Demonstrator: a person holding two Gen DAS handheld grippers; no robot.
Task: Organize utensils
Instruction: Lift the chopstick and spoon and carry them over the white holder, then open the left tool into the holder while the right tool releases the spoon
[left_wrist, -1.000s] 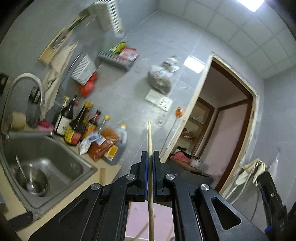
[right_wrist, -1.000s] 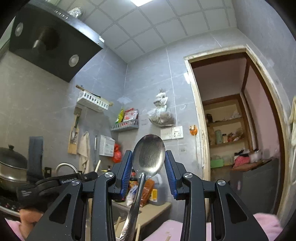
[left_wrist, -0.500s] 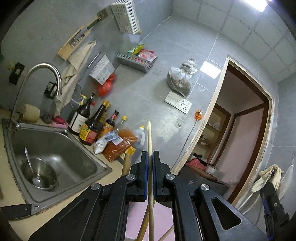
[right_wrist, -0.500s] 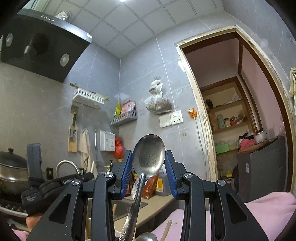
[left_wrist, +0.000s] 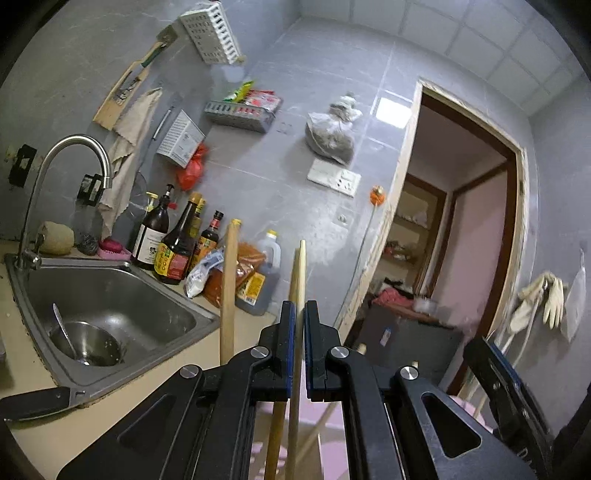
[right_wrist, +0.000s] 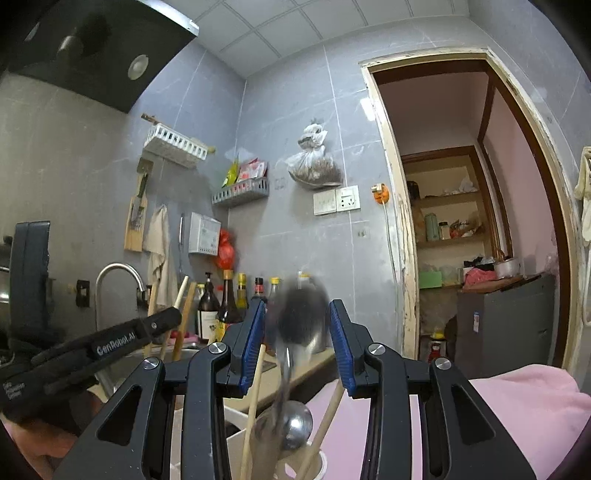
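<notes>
While the left gripper (left_wrist: 300, 325) clamps an upright chopstick (left_wrist: 297, 280), the right gripper (right_wrist: 297, 332), part open, brackets a blurred spoon (right_wrist: 301, 317) above the holder (right_wrist: 314, 465); grip cannot be told.

A home kitchen: a steel sink (left_wrist: 110, 295) with a curved tap (left_wrist: 70, 155) is set in the counter, sauce bottles (left_wrist: 177, 247) stand against grey wall tiles, a range hood (right_wrist: 92, 48) hangs overhead, and a doorway (right_wrist: 461, 221) opens onto pantry shelves.
</notes>
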